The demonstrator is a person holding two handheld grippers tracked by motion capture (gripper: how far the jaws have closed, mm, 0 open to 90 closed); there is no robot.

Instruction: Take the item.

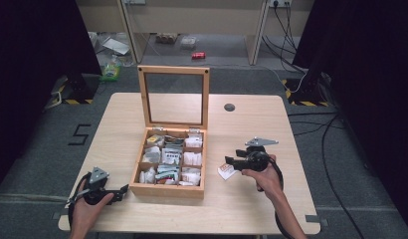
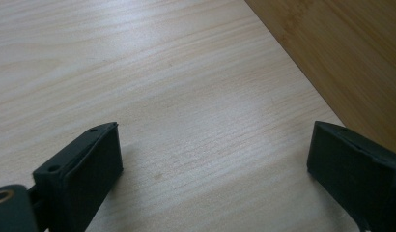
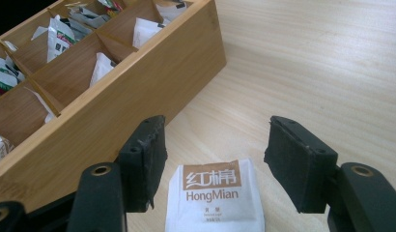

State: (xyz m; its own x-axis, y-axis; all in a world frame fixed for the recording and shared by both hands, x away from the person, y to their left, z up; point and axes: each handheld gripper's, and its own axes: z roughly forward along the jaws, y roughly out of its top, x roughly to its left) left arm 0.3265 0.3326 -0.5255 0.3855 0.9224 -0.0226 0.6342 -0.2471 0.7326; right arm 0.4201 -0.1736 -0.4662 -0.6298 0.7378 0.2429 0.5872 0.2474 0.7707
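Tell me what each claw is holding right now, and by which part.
Nothing is held. The right claw stands open over the HongMian tea sachet, which lies flat on the table between its jaws. The left claw is open over bare tabletop beside the wooden box.

Grey floor – dark curtains

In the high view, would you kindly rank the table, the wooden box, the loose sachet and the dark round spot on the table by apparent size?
1. Table
2. Wooden box, lid raised
3. Loose sachet, by the open right gripper
4. Dark round spot
The last two look close; the gripper partly covers the sachet, so their order is unsure.
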